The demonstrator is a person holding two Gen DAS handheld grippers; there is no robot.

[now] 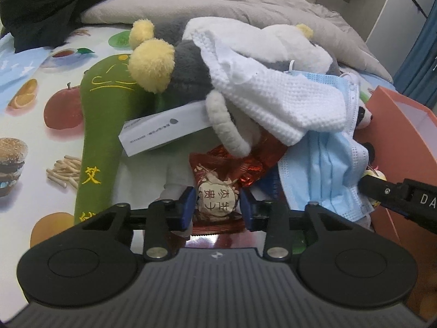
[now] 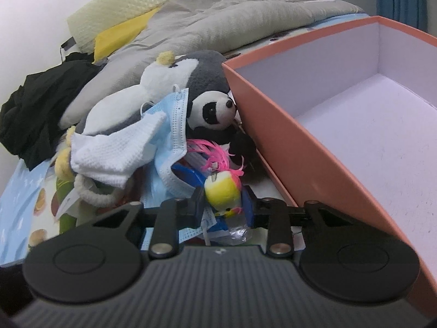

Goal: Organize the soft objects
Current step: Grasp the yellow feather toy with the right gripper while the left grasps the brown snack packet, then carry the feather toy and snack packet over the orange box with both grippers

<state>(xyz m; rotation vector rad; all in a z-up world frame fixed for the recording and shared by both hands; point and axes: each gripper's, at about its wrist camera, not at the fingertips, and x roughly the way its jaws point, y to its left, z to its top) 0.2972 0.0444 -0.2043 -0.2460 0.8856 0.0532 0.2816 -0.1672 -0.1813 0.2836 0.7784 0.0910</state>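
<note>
Soft objects lie in a loose heap on the bed, directly ahead of both hand-held grippers and beside an open box. The left hand-held gripper (image 1: 218, 207) has its blue pads on either side of a crinkly red foil packet (image 1: 218, 191) with a round paper label, apparently clamped on it, though the foil hides the contact itself. The right hand-held gripper (image 2: 223, 205) is closed around a small round yellow-and-white plush ball (image 2: 222, 190) with pink feathers, held at its widest part so the squashy body will not slip. Just beyond the left gripper, a white waffle-knit cloth (image 1: 275, 93) and a pleated blue face mask (image 1: 322, 158) drape over a grey-and-white plush penguin (image 1: 191, 73) with fuzzy yellow feet. To the left of it a long green fabric bolster (image 1: 101, 125) with yellow embroidery lies flat on the fruit-printed sheet (image 1: 27, 87). Ahead of the right gripper a small panda plush (image 2: 215, 109) leans against the outer wall of the orange cardboard box (image 2: 273, 125), whose pale interior sits to the right, likely the place meant for the pile. Farther back are a rumpled grey quilt (image 2: 218, 24) and dark clothing (image 2: 41, 109).
</note>
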